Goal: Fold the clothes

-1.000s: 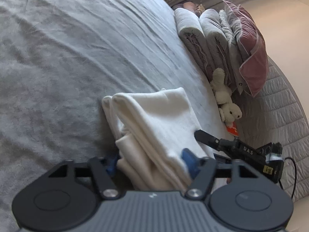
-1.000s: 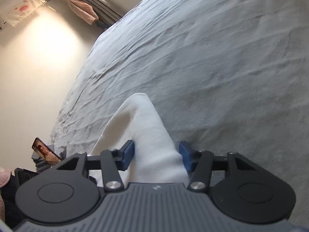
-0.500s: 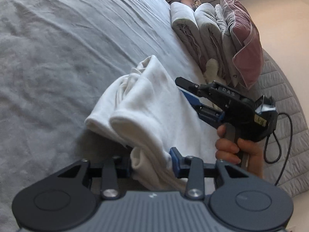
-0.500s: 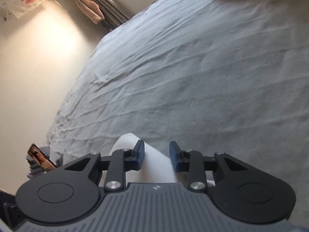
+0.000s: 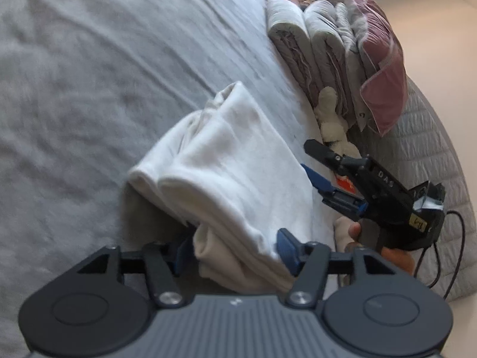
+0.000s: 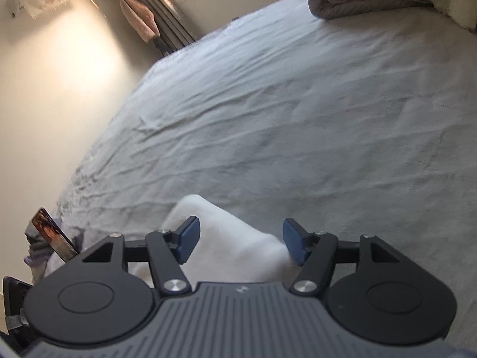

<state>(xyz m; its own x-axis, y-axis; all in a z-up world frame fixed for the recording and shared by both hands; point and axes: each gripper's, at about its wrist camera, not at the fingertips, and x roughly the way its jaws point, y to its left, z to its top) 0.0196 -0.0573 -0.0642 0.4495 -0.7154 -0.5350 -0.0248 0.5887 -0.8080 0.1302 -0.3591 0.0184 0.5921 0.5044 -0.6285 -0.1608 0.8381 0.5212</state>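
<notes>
Now both grippers, left gripper [image 5: 231, 247] and right gripper [image 6: 240, 243], have just spread apart, loosely straddling white folded garment [image 5: 235, 173] on bed [image 5: 89, 89].

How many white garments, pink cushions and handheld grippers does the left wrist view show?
white garment: 1
pink cushion: 1
grippers, left gripper and right gripper: 2, both with jaws just opened, the garment between them
Total: 4
</notes>
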